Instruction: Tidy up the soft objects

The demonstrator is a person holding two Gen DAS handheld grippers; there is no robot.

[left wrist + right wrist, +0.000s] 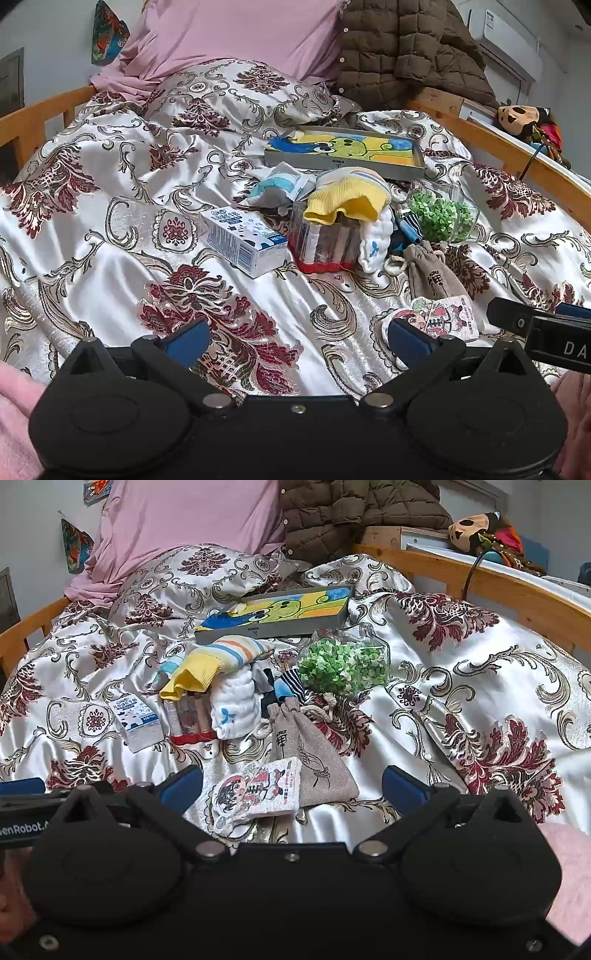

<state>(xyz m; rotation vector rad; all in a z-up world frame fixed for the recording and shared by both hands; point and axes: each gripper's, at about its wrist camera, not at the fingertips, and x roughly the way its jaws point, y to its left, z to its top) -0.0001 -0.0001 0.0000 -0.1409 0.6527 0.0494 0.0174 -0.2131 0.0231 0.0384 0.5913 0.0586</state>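
Observation:
A heap of soft things lies mid-bed: a yellow striped cloth (347,195) (218,661), a white cloth with a blue mark (376,240) (234,705), a grey drawstring pouch (432,273) (314,753) and a cartoon-printed cloth (439,317) (258,790). My left gripper (297,341) is open over bare bedspread, short and left of the heap. My right gripper (291,788) is open too; the cartoon cloth lies on the bed between its blue pads (181,788), which do not touch it.
Among the heap are a white carton (243,240), a clear container with a red base (325,240), a bag of green bits (343,664) and a flat picture box (277,609). Pink pillow (240,33), brown jacket (402,48) and wooden bed rails (517,598) bound the bed.

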